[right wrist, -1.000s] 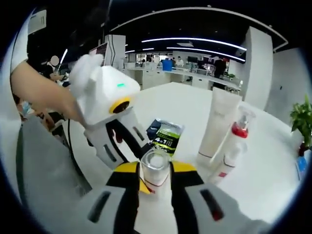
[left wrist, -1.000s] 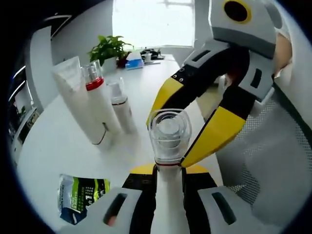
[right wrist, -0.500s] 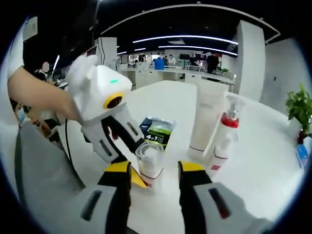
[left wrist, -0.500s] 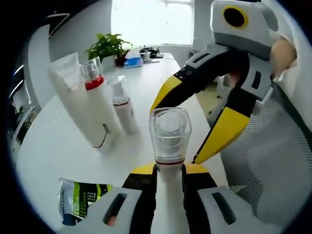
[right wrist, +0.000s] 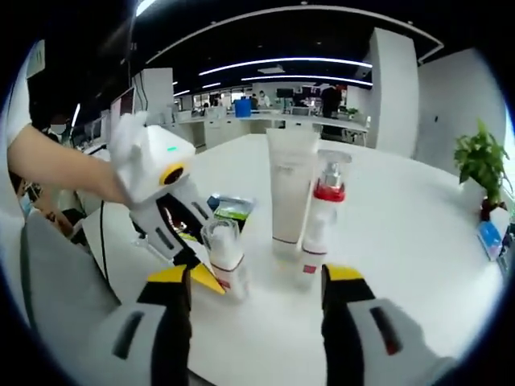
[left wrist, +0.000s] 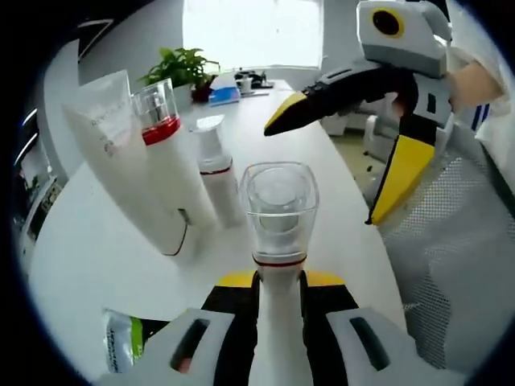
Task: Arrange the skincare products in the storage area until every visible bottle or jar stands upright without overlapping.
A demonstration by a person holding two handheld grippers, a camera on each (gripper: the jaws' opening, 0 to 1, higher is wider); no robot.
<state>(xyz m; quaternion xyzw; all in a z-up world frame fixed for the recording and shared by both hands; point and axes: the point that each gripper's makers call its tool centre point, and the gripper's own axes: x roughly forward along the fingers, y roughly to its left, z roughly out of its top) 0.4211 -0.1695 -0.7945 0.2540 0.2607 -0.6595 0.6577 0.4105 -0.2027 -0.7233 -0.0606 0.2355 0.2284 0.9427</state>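
- Upright between the left gripper's [left wrist: 269, 281] closed jaws stands a white bottle [left wrist: 279, 241] with a clear, glossy cap, over the white table [left wrist: 88, 241].
- Beside it stand three more: a matte squeeze tube [left wrist: 129, 173], a red-collared pump bottle [left wrist: 165, 153], a small foam pump bottle [left wrist: 216, 173].
- One crinkled sachet [right wrist: 228, 207] lies flat.
- Right gripper [right wrist: 257, 281] is spread wide, empty.

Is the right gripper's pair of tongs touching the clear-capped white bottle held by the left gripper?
Apart. In the right gripper view the right gripper stands open, with bare table between it and the clear-capped white bottle.
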